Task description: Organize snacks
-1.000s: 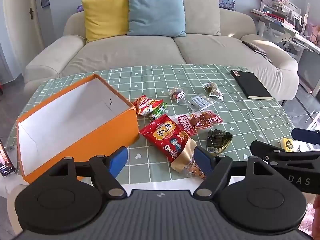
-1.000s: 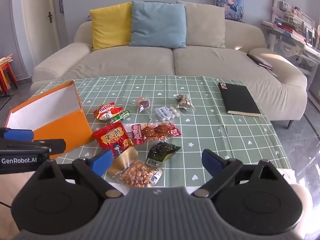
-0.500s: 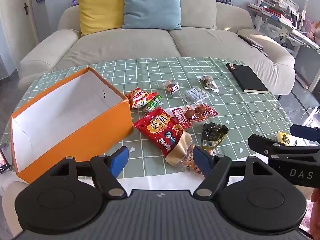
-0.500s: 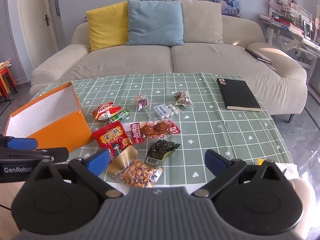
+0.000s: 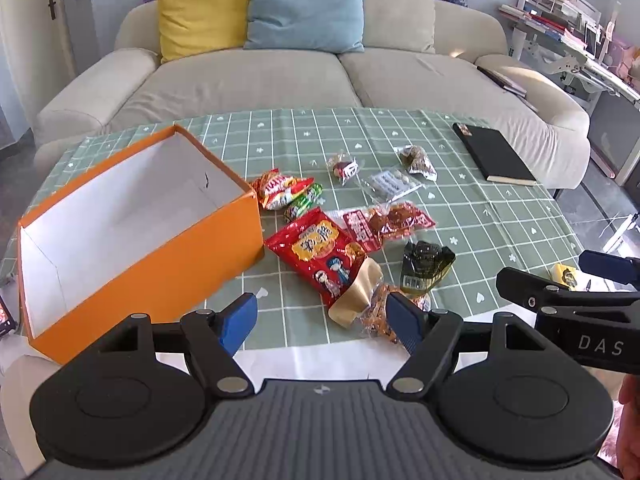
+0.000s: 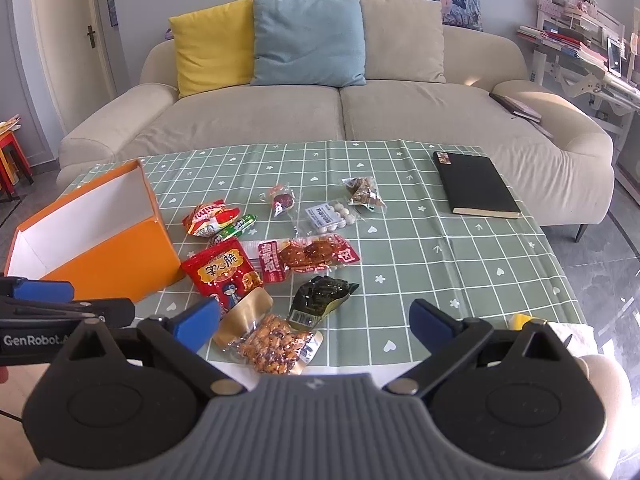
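An empty orange box [image 5: 152,264] [image 6: 116,256] with a white inside lies open on the left of the green checked tablecloth [image 5: 480,216]. Several snack packets are scattered to its right: a red bag [image 5: 320,256] [image 6: 226,274], a nut packet with a gold end [image 6: 276,340] [image 5: 368,304], a dark green packet [image 5: 426,266] [image 6: 320,296], a red dried-meat packet [image 6: 308,258]. My left gripper [image 5: 322,320] hangs open above the near table edge, nothing between its blue pads. My right gripper [image 6: 316,322] is open too, over the nut packet.
A black notebook [image 6: 476,186] lies at the far right of the table. A beige sofa [image 6: 320,112] with yellow, blue and beige cushions stands behind it. A small yellow item [image 5: 564,274] sits off the near right corner. Shelves with clutter [image 6: 580,40] stand at the right.
The left view has crept closer and tipped down toward the table. The right view shifted slightly sideways. Both grippers stay open; the snacks and box have not moved.
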